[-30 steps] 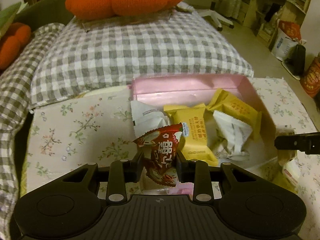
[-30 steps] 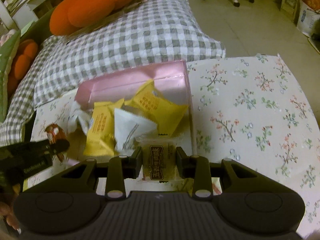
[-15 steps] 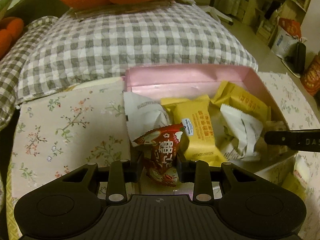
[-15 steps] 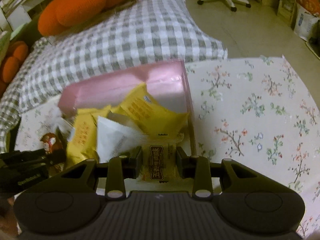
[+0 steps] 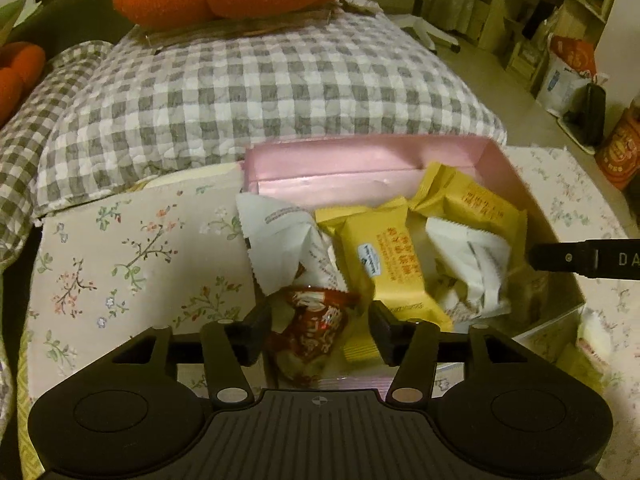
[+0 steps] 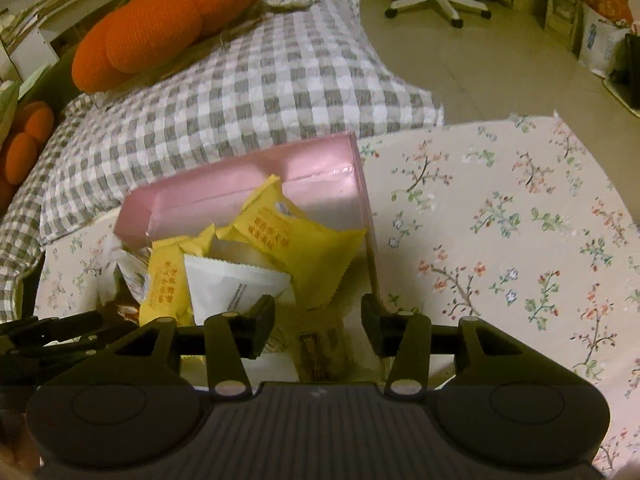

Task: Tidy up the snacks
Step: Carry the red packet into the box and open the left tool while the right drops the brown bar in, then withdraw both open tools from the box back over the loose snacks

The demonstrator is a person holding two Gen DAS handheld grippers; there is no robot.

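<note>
Left gripper [image 5: 320, 330]: jaws opening, red snack packet [image 5: 310, 330] between them, pads clear of it, at near-left corner of pink box [image 5: 360, 158]. Right gripper [image 6: 318, 320]: jaws opening over brown-labelled clear packet [image 6: 316, 354], lying loose at box's near-right corner.

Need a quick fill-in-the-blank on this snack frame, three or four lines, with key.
1. The snacks are collected in a ____ box.
2. The packet between the left gripper's opening jaws is mainly ____.
3. The cloth under the box has a ____ print.
4. The pillow behind the box has a grey and white ____ pattern.

Missing words: pink; red; floral; checked
</note>
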